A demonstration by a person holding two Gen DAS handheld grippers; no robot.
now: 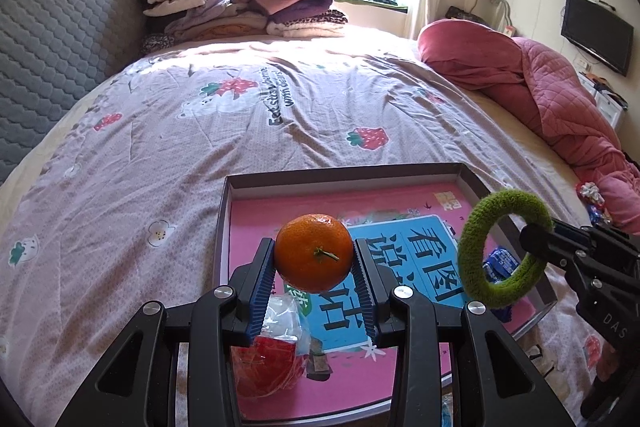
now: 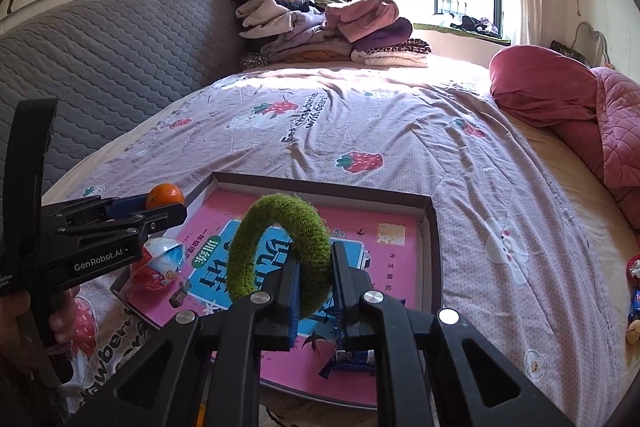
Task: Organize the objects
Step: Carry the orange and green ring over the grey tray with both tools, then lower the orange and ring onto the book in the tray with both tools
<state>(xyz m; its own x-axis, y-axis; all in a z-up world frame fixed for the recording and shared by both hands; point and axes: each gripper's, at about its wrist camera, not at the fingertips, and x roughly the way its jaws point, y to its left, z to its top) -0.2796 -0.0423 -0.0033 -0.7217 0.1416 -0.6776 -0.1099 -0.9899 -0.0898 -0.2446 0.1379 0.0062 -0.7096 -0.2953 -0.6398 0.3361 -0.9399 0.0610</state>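
Note:
My left gripper (image 1: 314, 259) is shut on an orange tangerine (image 1: 313, 251), held above the near left part of a shallow box lid (image 1: 344, 175) with a pink and blue printed bottom. In the right wrist view the tangerine (image 2: 164, 195) shows at the tip of the left gripper (image 2: 160, 211). My right gripper (image 2: 314, 267) is shut on a fuzzy green ring (image 2: 276, 247), held upright over the lid (image 2: 320, 185). From the left wrist view, the ring (image 1: 500, 247) hangs over the lid's right side from the right gripper (image 1: 536, 243).
Inside the lid lie a red and clear wrapped packet (image 1: 272, 355) and a blue snack wrapper (image 2: 352, 357). The lid rests on a strawberry-print bedspread (image 1: 200, 131). Folded clothes (image 1: 240, 3) are stacked at the bed's far side, a pink quilt (image 1: 540, 87) at right. Small wrapped items (image 2: 634, 291) lie at the bed's right edge.

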